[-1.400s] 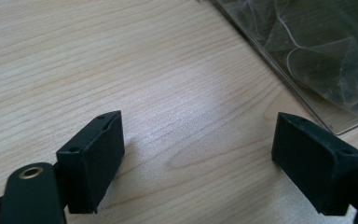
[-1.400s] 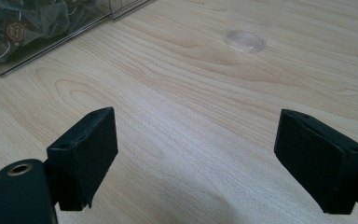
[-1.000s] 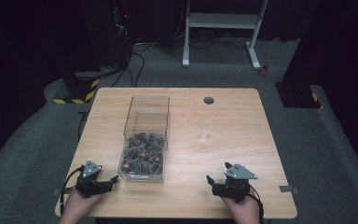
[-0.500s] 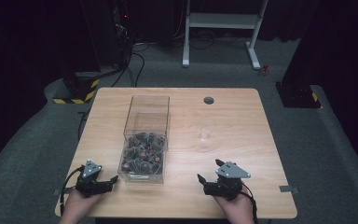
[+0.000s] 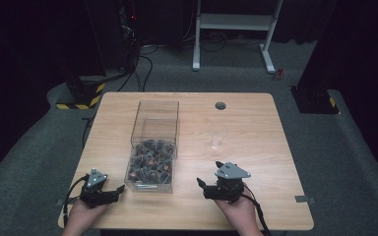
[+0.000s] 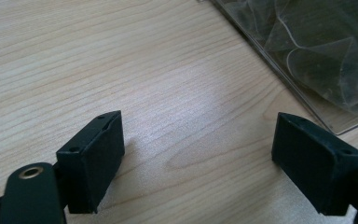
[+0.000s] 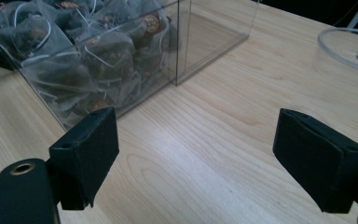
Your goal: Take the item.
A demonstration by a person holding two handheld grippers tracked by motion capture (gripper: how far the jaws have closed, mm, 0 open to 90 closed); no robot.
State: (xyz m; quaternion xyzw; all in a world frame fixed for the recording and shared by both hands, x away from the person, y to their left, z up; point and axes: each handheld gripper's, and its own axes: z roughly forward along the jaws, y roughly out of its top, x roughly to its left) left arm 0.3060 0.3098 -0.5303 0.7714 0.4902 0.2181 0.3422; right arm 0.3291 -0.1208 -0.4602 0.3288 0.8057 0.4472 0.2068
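A big wooden table (image 5: 256, 191) holds a clear box (image 5: 153, 145) near its middle, with small tea bags (image 5: 150, 160) piled in the near half. A clear cup (image 5: 218, 135) stands to its right. The left gripper (image 5: 113, 191) and right gripper (image 5: 207, 175) rest near the front edge, jaws wide apart, holding nothing.

High view down on the table (image 5: 246, 123) — gripper views close, low, sharing its box (image 5: 155, 142).
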